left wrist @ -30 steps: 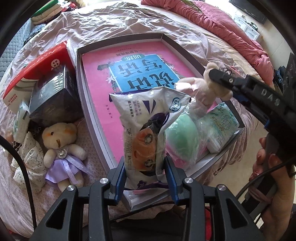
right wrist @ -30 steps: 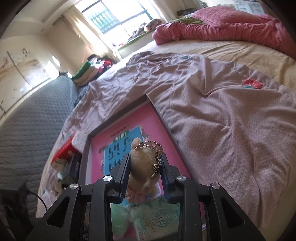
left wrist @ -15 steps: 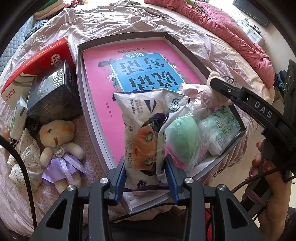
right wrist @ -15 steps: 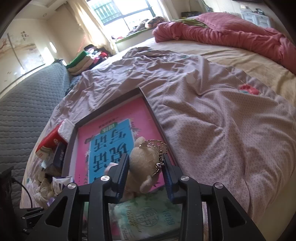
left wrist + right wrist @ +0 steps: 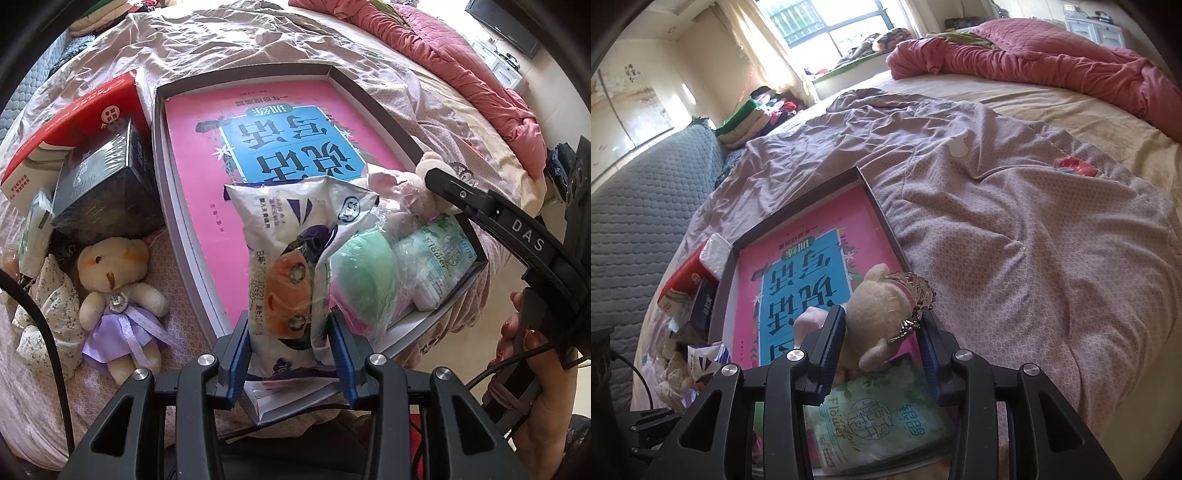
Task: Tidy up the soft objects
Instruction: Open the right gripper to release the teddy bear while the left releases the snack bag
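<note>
Your right gripper was letting go: its jaws were opening around the crowned plush bear, which had come down from mid-air a second earlier to lie in the tray, just beside the green tissue pack. The left pad looked clear of the fur; whether the right pad still brushed the crown I could not tell. That likely meant this bear was delivered and you could draw back. Your left gripper stayed clamped on the white snack bag, held over the tray's near edge beside the green-and-pink ball. Out on the bed, the purple-dressed bear had not yet been gathered.
</note>
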`<state>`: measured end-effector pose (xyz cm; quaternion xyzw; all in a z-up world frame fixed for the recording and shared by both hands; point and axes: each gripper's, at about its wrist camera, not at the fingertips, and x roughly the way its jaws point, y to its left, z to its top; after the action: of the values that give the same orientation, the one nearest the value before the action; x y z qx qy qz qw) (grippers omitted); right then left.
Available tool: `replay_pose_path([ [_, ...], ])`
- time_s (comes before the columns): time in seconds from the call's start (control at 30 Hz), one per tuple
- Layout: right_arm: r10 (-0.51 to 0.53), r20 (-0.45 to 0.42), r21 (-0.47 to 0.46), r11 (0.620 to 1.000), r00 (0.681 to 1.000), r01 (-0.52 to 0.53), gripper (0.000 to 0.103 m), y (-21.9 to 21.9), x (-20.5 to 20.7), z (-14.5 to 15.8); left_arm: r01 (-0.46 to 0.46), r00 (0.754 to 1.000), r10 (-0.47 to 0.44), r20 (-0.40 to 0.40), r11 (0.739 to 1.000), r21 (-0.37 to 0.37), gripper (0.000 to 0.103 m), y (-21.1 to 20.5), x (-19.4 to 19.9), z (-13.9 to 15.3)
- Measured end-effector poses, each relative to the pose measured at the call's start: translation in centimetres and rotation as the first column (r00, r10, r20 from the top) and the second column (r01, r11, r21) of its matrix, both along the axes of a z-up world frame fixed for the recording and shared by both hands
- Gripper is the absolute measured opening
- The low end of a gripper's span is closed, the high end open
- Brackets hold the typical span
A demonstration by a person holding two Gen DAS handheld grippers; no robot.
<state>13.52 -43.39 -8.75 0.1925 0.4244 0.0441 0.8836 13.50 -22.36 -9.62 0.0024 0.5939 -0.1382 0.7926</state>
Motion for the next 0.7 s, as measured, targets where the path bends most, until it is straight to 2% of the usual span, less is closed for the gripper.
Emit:
replay_pose_path([
  [0.33,-0.011,0.019,-0.021,1.0,1.0,0.011,0.05,-0.2,-1.2,1.1,0.011,1.0,-0.011,0.002,1.0,-0.001,0.041,0.1,-0.2,0.2],
  [0.7,-0.05,0.038,0.002,0.999,0.998,0.05,0.051,-1.5,-1.9,2.0,0.024,1.0,-0.024,0.006,0.999,-0.043,0.042,0.8,-0.4,1.0],
])
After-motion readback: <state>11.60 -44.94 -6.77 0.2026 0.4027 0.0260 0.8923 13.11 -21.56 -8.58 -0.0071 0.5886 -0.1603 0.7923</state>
